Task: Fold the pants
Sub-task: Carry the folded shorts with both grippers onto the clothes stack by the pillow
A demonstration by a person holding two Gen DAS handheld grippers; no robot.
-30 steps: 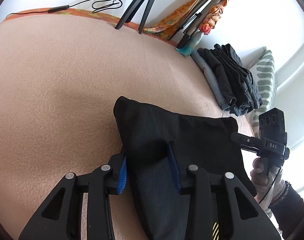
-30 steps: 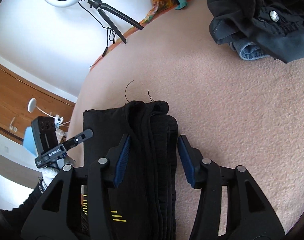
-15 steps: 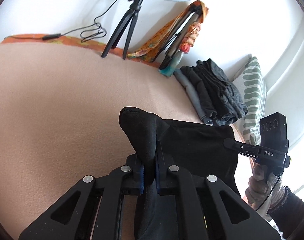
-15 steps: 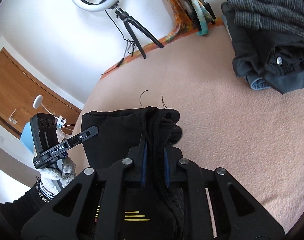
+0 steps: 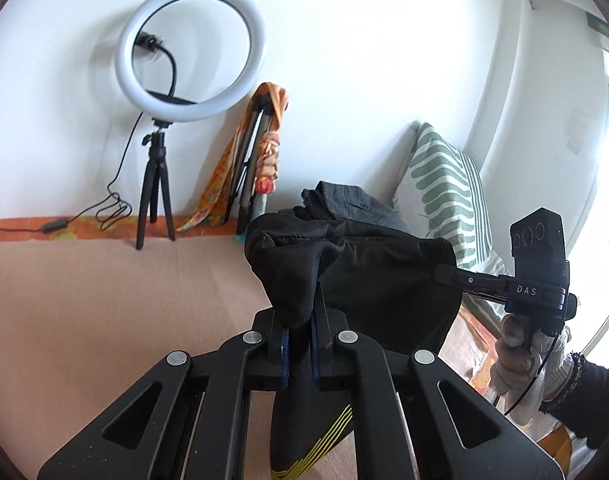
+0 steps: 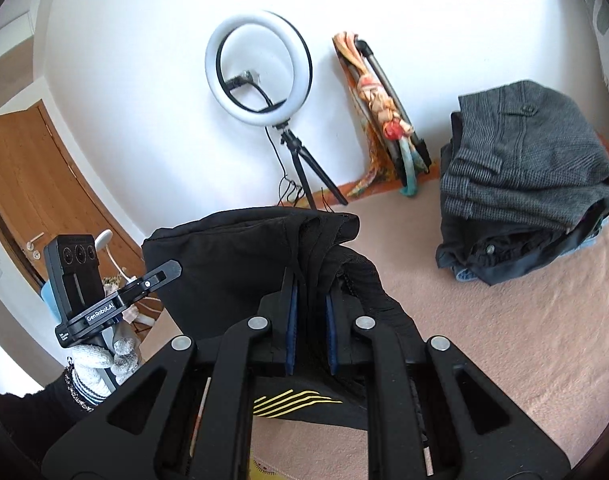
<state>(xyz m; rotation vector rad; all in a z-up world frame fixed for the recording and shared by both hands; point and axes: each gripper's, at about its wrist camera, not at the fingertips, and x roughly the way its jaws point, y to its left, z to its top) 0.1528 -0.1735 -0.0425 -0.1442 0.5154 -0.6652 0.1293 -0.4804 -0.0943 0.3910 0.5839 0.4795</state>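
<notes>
Both grippers are raised and pointed forward toward the wall, each gripped from below by a hand in a pale knit glove. The left gripper (image 5: 300,320) has its jaws clamped tight on a bunched corner of the black pants (image 5: 380,280), and the right gripper (image 6: 309,308) has its jaws pinched on several stacked layers of the same garment at the other end. The pants hang lifted between the two tools, off the peach blanket (image 5: 104,300); the cloth is smooth and matte, with stitched hems and thin yellow stripes low down. The blanket is a soft, nubby fleece. On it, to the right, sits a stack of folded clothes (image 6: 524,184), grey woven fabric on top, dark and denim pieces beneath. A green-and-white striped pillow (image 5: 444,184) leans near the white wall. A ring light (image 6: 260,76) on a black tripod stands at the blanket's far edge, beside a folded stand wrapped in orange patterned cloth (image 6: 376,108). A wooden door (image 6: 28,184) shows at the left.
</notes>
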